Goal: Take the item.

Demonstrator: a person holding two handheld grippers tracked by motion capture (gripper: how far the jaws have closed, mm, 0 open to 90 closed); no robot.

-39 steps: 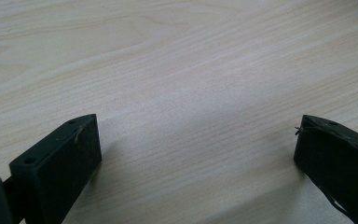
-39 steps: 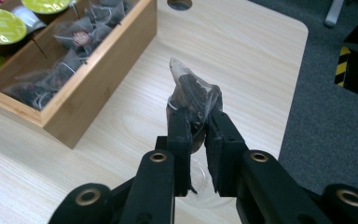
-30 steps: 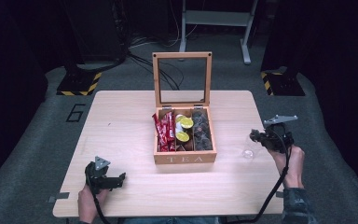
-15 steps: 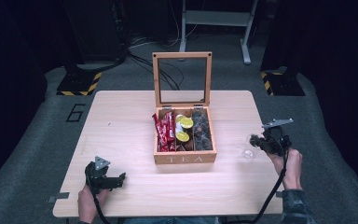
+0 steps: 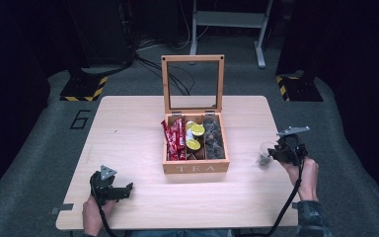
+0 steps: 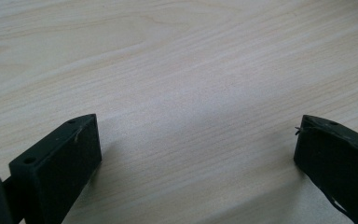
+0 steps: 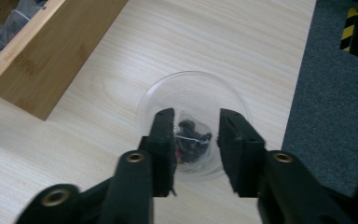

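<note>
Clear plastic cup [image 7: 192,123], lower centre of the right gripper view, standing on the table [image 7: 205,42] with a dark tea bag [image 7: 193,140] at its bottom. Right gripper [image 7: 196,140]: jaws just opening, parted above the cup, gripping nothing. One bag appears delivered. Tea box [image 5: 195,143], frame centre, lid up, compartments full. Left gripper [image 5: 111,190], lower left: jaws wide, empty. More transfers possibly remain.

A lab-like recording room: a lone wooden table [image 5: 128,128] on grey carpet [image 5: 39,148], hazard-striped stand bases [image 5: 81,91], trailing cables [image 5: 150,49].
</note>
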